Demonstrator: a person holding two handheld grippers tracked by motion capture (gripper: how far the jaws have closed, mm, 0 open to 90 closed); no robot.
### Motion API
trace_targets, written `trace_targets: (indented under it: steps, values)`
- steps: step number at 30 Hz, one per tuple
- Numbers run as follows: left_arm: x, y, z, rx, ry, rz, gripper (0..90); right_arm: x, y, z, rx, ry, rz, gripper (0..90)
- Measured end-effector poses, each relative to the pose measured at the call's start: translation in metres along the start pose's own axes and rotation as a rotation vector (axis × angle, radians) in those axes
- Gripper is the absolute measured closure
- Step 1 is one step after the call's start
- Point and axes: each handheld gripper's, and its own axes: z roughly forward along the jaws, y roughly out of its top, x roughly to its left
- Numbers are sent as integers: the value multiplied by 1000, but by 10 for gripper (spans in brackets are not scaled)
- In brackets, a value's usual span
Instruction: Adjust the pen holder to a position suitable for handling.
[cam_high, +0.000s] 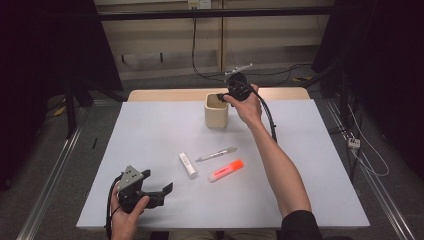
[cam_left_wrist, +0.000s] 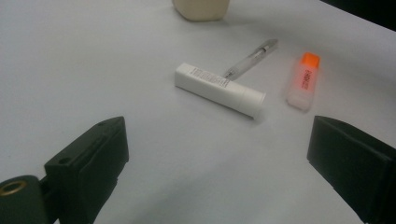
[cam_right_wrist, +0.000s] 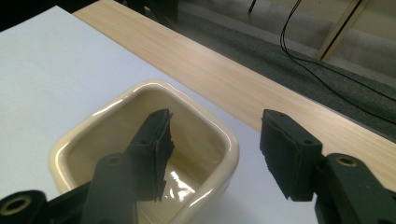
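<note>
The right gripper (cam_right_wrist: 215, 154) stands at the far side of the table, its two black jaws partly apart and straddling one wall of the single cream, square, glossy ceramic cup (cam_right_wrist: 224, 149): one jaw hangs inside the cup's mouth, the other outside its rim on the side toward the wooden strip. The pads do not press on the wall, and nothing is clamped. In the high view that gripper (cam_high: 225, 96) sits at the cup's (cam_high: 216, 116) far rim, a black cable trailing back along the forearm.

The left gripper (cam_left_wrist: 215, 158) rests near the front left of the table, jaws wide apart with only bare table between them; in the high view it (cam_high: 162, 192) lies low in the person's left hand.

Three loose things lie between the two grippers, near one another: one white plastic tube with printed text (cam_left_wrist: 219, 88), one clear slim pen (cam_left_wrist: 250, 58) just beyond it, and one orange highlighter with a pale cap (cam_left_wrist: 303, 81) beside them. The tube (cam_high: 188, 164), pen (cam_high: 216, 154) and highlighter (cam_high: 225, 170) sit well apart from the cup.

All rest on one pale grey tabletop (cam_high: 150, 130), edged at the far side by a light wooden strip (cam_right_wrist: 224, 74). Nothing blocks the cup's mouth.
</note>
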Motion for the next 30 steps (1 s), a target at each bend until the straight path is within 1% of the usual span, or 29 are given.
trace_targets:
  steps: [3, 7, 10, 13, 14, 16, 19, 23, 24, 25, 30]
  values:
    - [-1, 0, 0, 0, 3, 3, 53, 0, -2, 6, 18, -12, 2, 457]
    - [-1, 0, 1, 3, 0, 1, 53, 0, -6, 14, 33, -17, 19, 494]
    - [-1, -1, 0, 6, -3, 4, 53, -3, -7, 18, 41, -13, 31, 558]
    - [-1, -1, 0, 5, -6, 0, 53, -2, -8, 21, 58, -15, 21, 602]
    - [0, -1, 0, 7, -5, 10, 53, -2, -8, 21, 56, -13, 22, 626]
    - [0, -1, 0, 9, -4, 10, 53, -3, -9, 21, 53, 3, 27, 658]
    - [0, -1, -1, 10, -6, 9, 53, -2, -9, 23, 57, 6, 25, 664]
    - [0, -1, 0, 2, -7, 0, 53, -3, -9, 22, 63, 7, 2, 691]
    - [0, -1, -1, 8, -5, 3, 53, -4, -9, 22, 62, 9, 0, 694]
    - [1, -1, -1, 9, -5, 5, 53, -4, -9, 21, 62, 16, 8, 696]
    - [1, -2, 0, 10, -8, 4, 53, -5, -9, 20, 64, 16, 10, 702]
